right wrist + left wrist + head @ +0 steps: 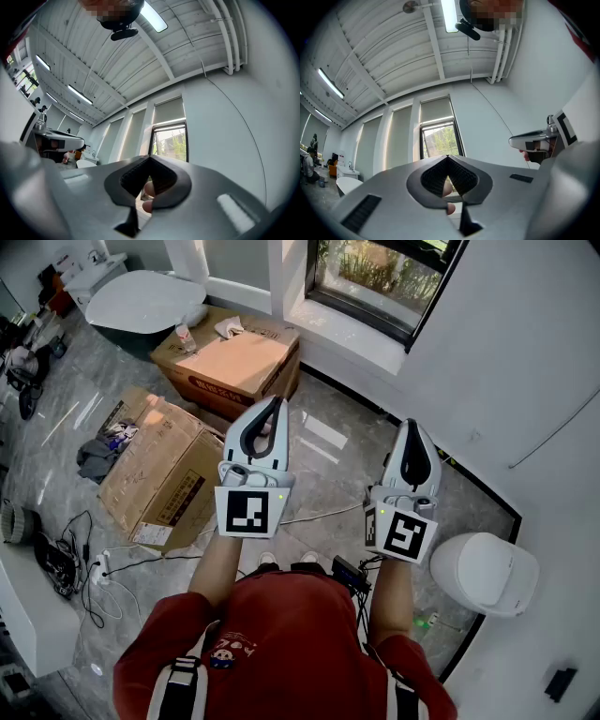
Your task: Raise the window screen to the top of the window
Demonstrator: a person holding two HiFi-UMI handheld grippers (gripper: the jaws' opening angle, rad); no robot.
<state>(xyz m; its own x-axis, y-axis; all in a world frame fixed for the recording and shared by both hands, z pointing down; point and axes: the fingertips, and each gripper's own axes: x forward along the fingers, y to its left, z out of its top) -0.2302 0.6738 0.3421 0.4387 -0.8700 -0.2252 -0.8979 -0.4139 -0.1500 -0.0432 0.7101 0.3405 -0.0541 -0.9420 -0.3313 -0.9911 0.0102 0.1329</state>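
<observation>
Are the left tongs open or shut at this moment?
Shut. In the left gripper view, the two jaws of the left tongs meet at the tip, and no object is gripped between them.

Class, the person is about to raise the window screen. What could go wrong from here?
Both the left gripper and right gripper are shut and empty; unless opened, they may push the window screen instead of gripping it. The white cable on the floor ahead could trip the person.
</observation>
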